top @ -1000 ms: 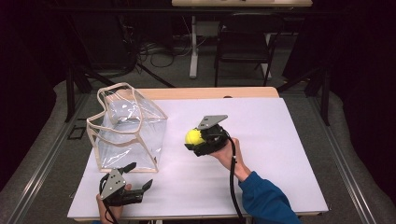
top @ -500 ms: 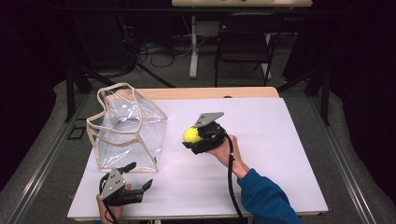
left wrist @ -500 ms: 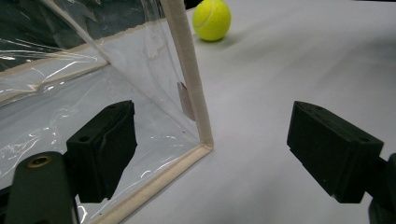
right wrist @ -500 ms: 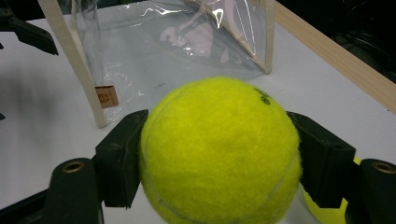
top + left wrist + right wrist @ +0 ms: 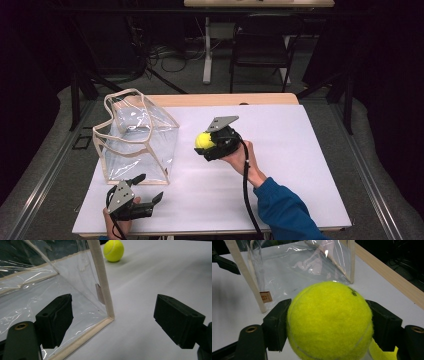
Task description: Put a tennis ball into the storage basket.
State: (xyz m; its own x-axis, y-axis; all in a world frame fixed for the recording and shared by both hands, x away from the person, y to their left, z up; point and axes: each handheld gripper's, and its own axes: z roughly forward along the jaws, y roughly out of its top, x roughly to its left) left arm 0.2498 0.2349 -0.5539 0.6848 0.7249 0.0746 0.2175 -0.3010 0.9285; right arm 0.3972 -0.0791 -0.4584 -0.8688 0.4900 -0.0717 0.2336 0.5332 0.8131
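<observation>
While clamped between both jaws of the right gripper (image 5: 209, 144), yellow tennis ball (image 5: 329, 321) held up off the white table (image 5: 300, 170), just right of the clear bag (image 5: 137, 142) with beige trim; left gripper (image 5: 150, 187) resting low at the bag's near corner, jaws spread wide, nothing between them

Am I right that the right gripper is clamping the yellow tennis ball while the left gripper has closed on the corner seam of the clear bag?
Not quite. The right gripper does clamp the tennis ball, but the left gripper has closed on nothing. The left gripper view shows its jaws wide apart, with the clear bag's corner seam standing between them, untouched.
</observation>
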